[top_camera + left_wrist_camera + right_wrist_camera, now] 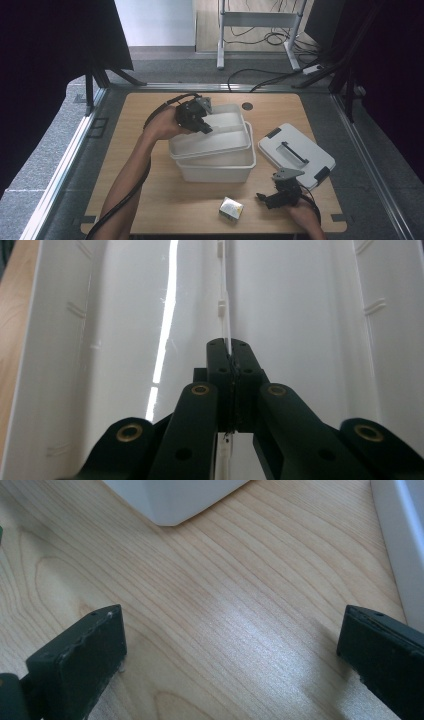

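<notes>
A white inner tray (220, 134) with a thin middle divider (223, 300) hangs tilted just above a deeper white box (215, 170) at the table's centre. My left gripper (200, 120) reaches in from the tray's left end. In the left gripper view, my left gripper (230, 347) has its jaws shut on the divider's top edge, with a tray compartment (125, 340) on either side. Near the front right of the table, my right gripper (267, 197) sits low over the wood. My right gripper (232, 625) is open, with bare tabletop between its fingers.
A white lid (296, 155) with a black handle and clips lies flat to the right of the box. A small shiny carton (231, 209) stands at the front edge, left of the right gripper. A corner of the white box (170, 500) lies ahead of the right gripper.
</notes>
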Demonstrator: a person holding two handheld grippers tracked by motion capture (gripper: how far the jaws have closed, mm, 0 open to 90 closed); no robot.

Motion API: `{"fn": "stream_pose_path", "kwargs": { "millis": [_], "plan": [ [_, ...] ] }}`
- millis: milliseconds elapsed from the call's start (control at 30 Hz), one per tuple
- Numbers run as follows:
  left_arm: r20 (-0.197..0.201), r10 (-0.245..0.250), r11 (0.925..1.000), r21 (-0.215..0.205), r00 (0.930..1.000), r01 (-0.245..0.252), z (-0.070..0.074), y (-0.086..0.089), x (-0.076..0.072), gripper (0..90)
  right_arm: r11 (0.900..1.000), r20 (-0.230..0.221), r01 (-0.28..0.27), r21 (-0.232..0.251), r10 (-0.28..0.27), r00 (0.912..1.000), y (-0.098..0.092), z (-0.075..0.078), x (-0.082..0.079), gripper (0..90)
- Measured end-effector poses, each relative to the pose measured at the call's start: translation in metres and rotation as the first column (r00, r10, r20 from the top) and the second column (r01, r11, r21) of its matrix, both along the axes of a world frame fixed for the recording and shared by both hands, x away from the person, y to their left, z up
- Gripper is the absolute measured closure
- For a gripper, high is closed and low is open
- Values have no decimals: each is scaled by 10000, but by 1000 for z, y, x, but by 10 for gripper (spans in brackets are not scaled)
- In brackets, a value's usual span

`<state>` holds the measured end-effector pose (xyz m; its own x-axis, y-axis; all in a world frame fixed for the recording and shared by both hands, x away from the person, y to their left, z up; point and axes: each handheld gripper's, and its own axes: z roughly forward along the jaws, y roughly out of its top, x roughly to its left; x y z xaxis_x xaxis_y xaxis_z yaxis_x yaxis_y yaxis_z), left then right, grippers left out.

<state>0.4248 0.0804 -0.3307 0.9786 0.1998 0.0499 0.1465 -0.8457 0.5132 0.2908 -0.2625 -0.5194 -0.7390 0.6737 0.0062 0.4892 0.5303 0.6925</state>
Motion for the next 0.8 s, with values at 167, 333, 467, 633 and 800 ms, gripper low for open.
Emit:
{"fn": "stream_pose_path", "kwargs": {
  "millis": [167,333,467,633,800],
  "plan": [
    [86,446,9990,-17,9990,-446,2,14,0,888,10000,1,-4,-1,4,10000,0,0,0,0],
    [182,1305,9914,49,9913,-1306,4,36,0,888,10000,31,-14,-9,14,10000,0,0,0,0],
    [331,1870,9822,125,9818,-1875,7,51,-2,888,10000,31,-11,-6,12,10000,0,0,0,0],
    [434,2590,9657,81,9649,-2596,11,73,-6,888,10000,29,-9,-6,9,10000,0,0,0,0],
    [397,3371,9414,-22,9406,-3373,16,98,-10,889,10000,19,-7,0,7,10000,0,0,0,0]
  ]
}}
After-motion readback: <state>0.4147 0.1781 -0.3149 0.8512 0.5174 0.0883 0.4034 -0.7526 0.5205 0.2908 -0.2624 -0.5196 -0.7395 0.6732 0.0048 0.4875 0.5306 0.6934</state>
